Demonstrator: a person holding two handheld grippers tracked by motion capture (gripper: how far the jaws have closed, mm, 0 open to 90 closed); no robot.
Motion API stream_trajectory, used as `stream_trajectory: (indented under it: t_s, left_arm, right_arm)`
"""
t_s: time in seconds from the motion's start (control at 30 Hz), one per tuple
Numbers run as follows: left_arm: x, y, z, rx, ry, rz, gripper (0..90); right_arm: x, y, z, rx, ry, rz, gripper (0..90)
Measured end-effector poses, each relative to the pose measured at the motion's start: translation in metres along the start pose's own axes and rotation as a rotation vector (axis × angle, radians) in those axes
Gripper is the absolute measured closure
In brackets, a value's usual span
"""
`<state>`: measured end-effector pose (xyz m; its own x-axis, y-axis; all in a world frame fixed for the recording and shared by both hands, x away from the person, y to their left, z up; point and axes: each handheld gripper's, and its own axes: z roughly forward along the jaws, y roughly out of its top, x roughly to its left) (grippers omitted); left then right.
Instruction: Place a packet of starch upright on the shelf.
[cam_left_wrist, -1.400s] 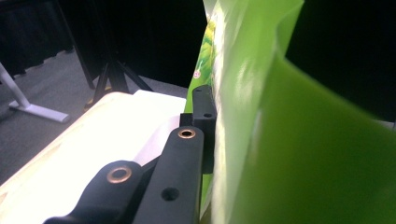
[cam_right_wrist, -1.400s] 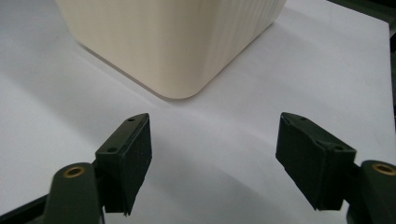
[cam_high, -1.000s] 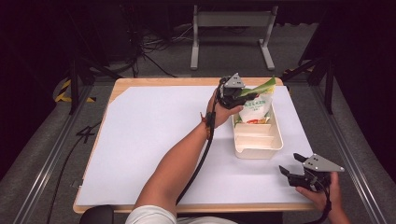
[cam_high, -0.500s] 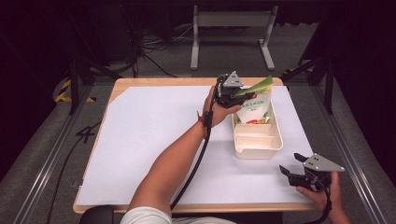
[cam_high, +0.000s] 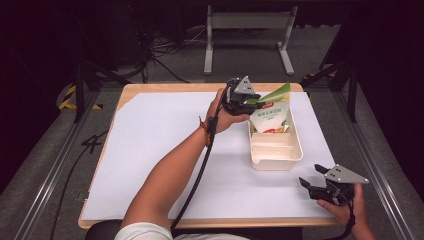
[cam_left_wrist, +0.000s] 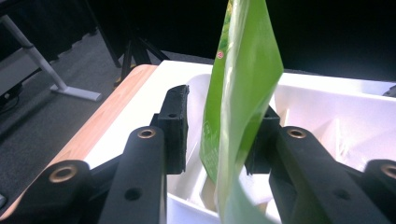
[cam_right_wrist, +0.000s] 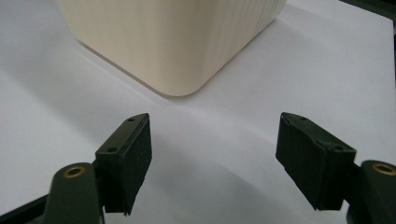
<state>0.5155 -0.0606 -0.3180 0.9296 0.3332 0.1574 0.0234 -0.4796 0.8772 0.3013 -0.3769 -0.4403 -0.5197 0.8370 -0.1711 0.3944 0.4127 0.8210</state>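
Left claw (cam_high: 255, 101) up at the far end of the cream tray (cam_high: 295, 150), jaws just opened and now apart, with the top edge of the green snack pouch (cam_high: 272, 112) between them. In the left gripper view, a clear gap between one pad and the pouch (cam_left_wrist: 243, 93); the other pad behind the foil, contact there impossible to tell, so no grip pressed on it. Pouch upright and slightly tilted, standing in the far compartment of the tray, green top flap above the rim, white printed face toward the near side. Nearer compartments of the tray without anything visible inside. Tray on the white sheet (cam_high: 160, 145) covering the wooden counter (cam_high: 165, 88), toward its right side. Right claw (cam_high: 315, 181) low at the near right corner of the counter, well apart from the pouch, jaws spread wide over bare sheet, holding nothing; in the right gripper view, the rounded corner of the tray (cam_right_wrist: 177, 51) just ahead of the pads.
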Motion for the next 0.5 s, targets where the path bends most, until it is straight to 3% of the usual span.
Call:
stream_trajectory:
  t_s: [0.07, 0.27, 0.5]
  left_arm:
    - [0.001, -0.001, -0.004, 0.004, 0.005, 0.000, 63.0]
    - [-0.001, 0.000, -0.012, 0.056, 0.029, 0.065, 58.4]
    - [-0.003, -0.001, -0.020, 0.091, 0.047, 0.093, 54.1]
  right_arm:
    - [0.000, 0.000, 0.000, 0.002, -0.001, -0.006, 26.4]
    - [0.001, 0.000, -0.001, 0.001, -0.004, -0.007, 26.4]
    - [0.002, 0.001, 0.000, 0.005, -0.001, -0.012, 26.4]
